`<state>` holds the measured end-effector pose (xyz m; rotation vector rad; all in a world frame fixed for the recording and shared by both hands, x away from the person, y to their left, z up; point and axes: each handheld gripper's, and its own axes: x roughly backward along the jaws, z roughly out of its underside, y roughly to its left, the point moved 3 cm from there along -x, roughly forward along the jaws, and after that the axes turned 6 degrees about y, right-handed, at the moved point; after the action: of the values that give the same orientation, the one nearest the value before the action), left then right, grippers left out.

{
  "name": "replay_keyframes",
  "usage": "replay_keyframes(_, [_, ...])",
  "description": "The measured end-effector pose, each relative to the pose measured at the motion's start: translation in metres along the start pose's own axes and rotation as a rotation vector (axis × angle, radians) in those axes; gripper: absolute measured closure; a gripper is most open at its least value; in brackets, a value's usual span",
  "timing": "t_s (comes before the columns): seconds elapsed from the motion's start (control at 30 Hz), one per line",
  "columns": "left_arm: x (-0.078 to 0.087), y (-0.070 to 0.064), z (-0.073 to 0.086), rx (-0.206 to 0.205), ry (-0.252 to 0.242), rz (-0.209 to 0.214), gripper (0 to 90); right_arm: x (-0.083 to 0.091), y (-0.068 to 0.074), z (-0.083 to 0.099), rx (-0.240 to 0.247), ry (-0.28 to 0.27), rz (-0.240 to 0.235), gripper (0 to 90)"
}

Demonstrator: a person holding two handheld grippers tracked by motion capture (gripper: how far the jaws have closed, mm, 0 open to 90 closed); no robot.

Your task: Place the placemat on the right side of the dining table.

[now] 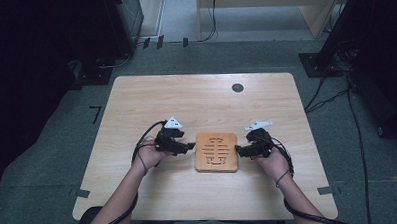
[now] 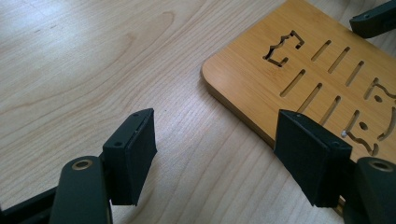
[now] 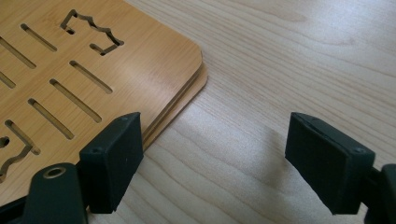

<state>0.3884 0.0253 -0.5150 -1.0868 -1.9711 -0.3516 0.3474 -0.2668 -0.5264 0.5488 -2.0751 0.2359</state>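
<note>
On table centre, slotted bamboo board [image 1: 216,152] lies flat; left gripper [image 1: 189,146] and right gripper [image 1: 239,150] flank it, jaws spread wide, likely positioned for a two-sided lift.

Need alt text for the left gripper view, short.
The left gripper has its two black jaws wide open, low over a pale wood table. A slotted bamboo board lies flat at upper right, one jaw overlapping its near edge. The other gripper's tip shows at the top right corner.

Worktop [image 1: 146,99]: pale wood grain, rounded corners, one dark round grommet hole [image 1: 237,87] near the far edge. Lying flat on it, toward the near middle: one slotted bamboo board [image 1: 216,152], orange-brown, rounded corners.
</note>
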Motion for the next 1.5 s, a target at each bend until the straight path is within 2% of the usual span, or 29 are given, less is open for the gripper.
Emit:
replay_keyframes(0.2, [0.001, 0.0, 0.0, 0.028, 0.004, 0.014, 29.1, 0.0, 0.004, 0.0, -0.002, -0.005, -0.008, 19.2])
replay_keyframes(0.4, [0.002, -0.001, -0.001, 0.028, 0.002, 0.013, 29.2, -0.001, 0.006, -0.001, 0.004, -0.01, -0.006, 19.0])
replay_keyframes(0.47, [0.003, -0.001, -0.001, 0.027, -0.003, 0.014, 29.5, -0.001, 0.007, -0.002, 0.023, -0.015, 0.002, 18.8])
replay_keyframes(0.83, [0.004, -0.002, -0.001, 0.026, -0.001, 0.016, 29.9, -0.002, 0.012, -0.005, 0.031, -0.017, -0.004, 18.4])
replay_keyframes(0.93, [0.005, -0.001, -0.001, 0.032, 0.0, 0.018, 30.2, -0.003, 0.015, -0.007, 0.036, -0.023, 0.007, 18.5])
replay_keyframes(1.2, [0.007, -0.003, -0.001, 0.042, -0.002, 0.023, 32.1, -0.004, 0.021, -0.009, 0.043, -0.027, -0.016, 17.4])
replay_keyframes(1.33, [0.007, -0.004, -0.001, 0.046, 0.004, 0.032, 34.1, -0.006, 0.027, -0.012, 0.058, -0.035, -0.013, 17.4])
replay_keyframes(1.5, [0.008, -0.003, -0.001, 0.044, 0.004, 0.029, 34.1, -0.003, 0.025, -0.012, 0.063, -0.033, 0.001, 17.6])
